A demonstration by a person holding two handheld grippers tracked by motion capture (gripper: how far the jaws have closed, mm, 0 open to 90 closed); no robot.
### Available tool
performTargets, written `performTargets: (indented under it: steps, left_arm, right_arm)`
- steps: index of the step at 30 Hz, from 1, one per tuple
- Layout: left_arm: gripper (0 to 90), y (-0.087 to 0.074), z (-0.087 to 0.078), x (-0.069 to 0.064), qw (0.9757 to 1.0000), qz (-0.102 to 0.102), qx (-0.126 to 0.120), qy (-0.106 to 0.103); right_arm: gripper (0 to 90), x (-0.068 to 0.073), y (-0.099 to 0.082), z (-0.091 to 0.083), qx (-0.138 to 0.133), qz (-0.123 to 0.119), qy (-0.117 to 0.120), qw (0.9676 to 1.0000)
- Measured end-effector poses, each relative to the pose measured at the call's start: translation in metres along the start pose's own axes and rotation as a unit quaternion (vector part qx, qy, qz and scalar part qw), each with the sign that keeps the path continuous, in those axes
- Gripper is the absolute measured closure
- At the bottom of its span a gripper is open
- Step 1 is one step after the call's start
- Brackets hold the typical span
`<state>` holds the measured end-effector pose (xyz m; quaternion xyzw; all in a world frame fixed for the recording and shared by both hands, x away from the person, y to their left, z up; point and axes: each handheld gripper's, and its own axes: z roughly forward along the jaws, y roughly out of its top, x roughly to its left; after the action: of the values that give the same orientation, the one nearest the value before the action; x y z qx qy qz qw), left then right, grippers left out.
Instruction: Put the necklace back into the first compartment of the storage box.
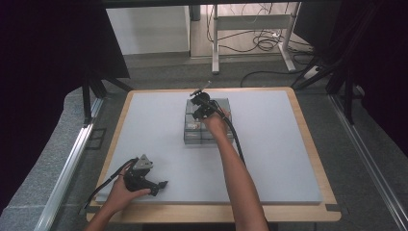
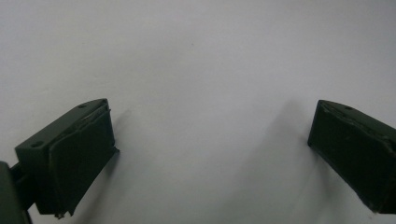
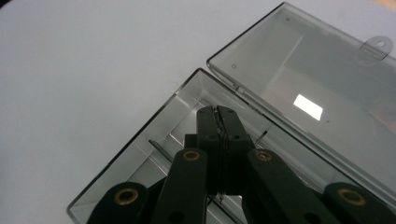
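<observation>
Clear plastic case (image 3: 261, 116) lies open mid-table, slightly toward the far edge, lid (image 3: 322, 79) folded flat beside the tray. My right gripper (image 3: 218, 114) is down inside the tray, jaws pressed together; I can't tell if anything is pinched. Left gripper (image 2: 210, 154) rests near the table's (image 1: 269, 159) front-left corner, jaws wide apart over bare grey surface.

The left hand-held gripper (image 2: 210, 154) has its black jaws spread wide above the bare grey table (image 2: 196, 56).
</observation>
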<state>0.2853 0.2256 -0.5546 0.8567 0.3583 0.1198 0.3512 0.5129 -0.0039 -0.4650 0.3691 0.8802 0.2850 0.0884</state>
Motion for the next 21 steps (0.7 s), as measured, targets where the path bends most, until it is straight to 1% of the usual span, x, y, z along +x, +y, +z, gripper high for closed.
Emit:
performTargets:
  steps: [6, 7, 13, 14, 17, 20, 21]
  left_arm:
    - [0.3, 0.0, 0.0, 0.0, 1.0, 0.0, -0.001, 0.0]
    - [0.4, 0.0, 0.0, 0.0, 1.0, -0.001, -0.001, -0.001]
    - [0.4, 0.0, 0.0, 0.0, 1.0, -0.001, -0.001, 0.0]
    - [0.4, 0.0, 0.0, 0.0, 1.0, -0.001, -0.001, 0.0]
    - [0.4, 0.0, 0.0, 0.0, 1.0, -0.001, -0.001, 0.0]
    - [0.3, 0.0, 0.0, 0.0, 1.0, -0.001, -0.001, 0.0]
    - [0.3, 0.0, 0.0, 0.0, 1.0, -0.001, -0.001, 0.0]
  right_arm:
    - [87.6, 0.001, -0.003, 0.012, 0.014, 0.004, 0.004, 0.9999]
    - [87.6, 0.003, -0.004, 0.015, 0.02, 0.0, 0.004, 0.9998]
    - [86.8, 0.004, -0.006, 0.022, 0.032, -0.001, -0.001, 0.9995]
    - [85.2, 0.004, -0.006, 0.024, 0.035, -0.001, -0.002, 0.9994]
    - [76.2, 0.003, -0.008, 0.025, 0.035, 0.001, -0.005, 0.9994]
    - [70.2, 0.0, -0.009, 0.02, 0.024, 0.008, -0.001, 0.9997]
    - [64.6, 0.0, -0.01, 0.015, 0.011, 0.013, 0.0, 0.9998]
